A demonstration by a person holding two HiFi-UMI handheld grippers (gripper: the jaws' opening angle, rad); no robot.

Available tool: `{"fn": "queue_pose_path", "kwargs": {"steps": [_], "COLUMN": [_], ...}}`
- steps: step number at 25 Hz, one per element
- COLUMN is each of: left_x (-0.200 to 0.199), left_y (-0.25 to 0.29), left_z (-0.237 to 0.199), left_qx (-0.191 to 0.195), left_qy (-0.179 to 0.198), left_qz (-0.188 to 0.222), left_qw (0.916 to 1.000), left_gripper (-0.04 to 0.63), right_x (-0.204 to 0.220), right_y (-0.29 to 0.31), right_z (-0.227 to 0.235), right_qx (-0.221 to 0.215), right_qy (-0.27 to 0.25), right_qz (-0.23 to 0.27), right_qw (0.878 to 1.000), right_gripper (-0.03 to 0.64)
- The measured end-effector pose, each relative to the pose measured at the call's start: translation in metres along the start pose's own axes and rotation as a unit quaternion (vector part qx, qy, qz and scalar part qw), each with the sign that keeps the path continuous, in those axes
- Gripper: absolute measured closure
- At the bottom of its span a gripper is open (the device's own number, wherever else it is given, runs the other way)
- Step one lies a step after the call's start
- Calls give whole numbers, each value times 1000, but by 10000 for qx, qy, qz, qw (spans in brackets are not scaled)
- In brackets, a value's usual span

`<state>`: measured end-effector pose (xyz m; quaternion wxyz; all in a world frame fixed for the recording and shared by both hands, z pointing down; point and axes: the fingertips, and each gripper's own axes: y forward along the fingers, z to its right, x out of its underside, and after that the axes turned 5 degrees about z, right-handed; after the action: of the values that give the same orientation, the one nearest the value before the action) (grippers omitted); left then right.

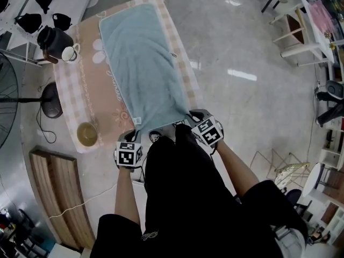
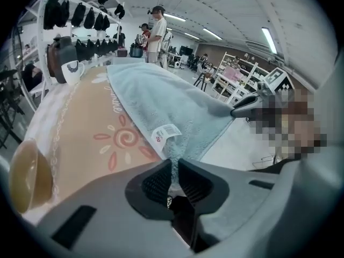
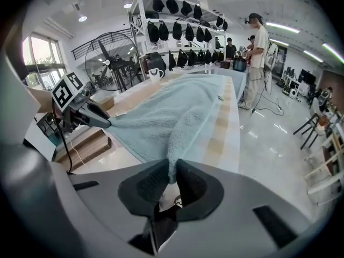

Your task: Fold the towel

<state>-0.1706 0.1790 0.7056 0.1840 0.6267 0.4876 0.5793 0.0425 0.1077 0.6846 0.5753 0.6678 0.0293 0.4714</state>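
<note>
A light blue towel (image 1: 142, 63) lies flat along a table with a peach, checked cloth (image 1: 86, 95). Its near edge hangs at the table's front end. My left gripper (image 1: 138, 129) is shut on the towel's near left corner, beside a white label (image 2: 165, 132); in the left gripper view the terry cloth (image 2: 161, 95) is pinched between the pads (image 2: 174, 171). My right gripper (image 1: 189, 114) is shut on the near right corner, where the towel (image 3: 172, 112) runs up from between its jaws (image 3: 172, 172). Each gripper shows in the other's view: right (image 2: 247, 105), left (image 3: 99, 120).
A brown bowl (image 1: 87, 134) sits near the table's front left corner. A black kettle (image 1: 52, 41) and a white mug (image 1: 70, 52) stand at the far left. A fan (image 1: 49, 100) and a wooden bench (image 1: 59, 198) are on the left floor. A person (image 3: 260, 52) stands beyond the far end.
</note>
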Motion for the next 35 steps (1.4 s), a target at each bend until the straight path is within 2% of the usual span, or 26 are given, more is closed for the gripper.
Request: {"fn": "queue_pose_path", "kwargs": {"steps": [4,9,13,18,25,30,35], "left_x": [-4,-13,-36,-91,-164,-186,-203], "left_y": [-21,-45,-57,-74,-90,-97,-104], "left_z": [9,16,8,-5,-8,-7,-7], "left_qx": [340,384,11,-509,-1186,-1626,-1945], "left_qy": [-308,-137,-131,-234,-212,-453,-493], "left_qz": [16,143,403,940,1610,1973,2158], "left_qw": [9989,9991,9991,9940,9796,9657,9556], "left_gripper": [555,555,555,555,555,555,555], "right_x": [2,-5,-35,-77,-134,-161,-182], "right_y": [-15,-34,-44,-53,-76,-87,-91], "right_z": [-10,-20,-14,5,39,57,69], "right_qx": [-121,-212,-166,-214,-298,-492,-677], "right_qy": [-69,-167,-227,-383,-700,-652,-640], "right_qz": [-86,-30,304,701,1306,1670,1994], "right_qw": [9999,9996,9991,9966,9885,9826,9755], "right_gripper": [575,575,575,575,575,575,575]}}
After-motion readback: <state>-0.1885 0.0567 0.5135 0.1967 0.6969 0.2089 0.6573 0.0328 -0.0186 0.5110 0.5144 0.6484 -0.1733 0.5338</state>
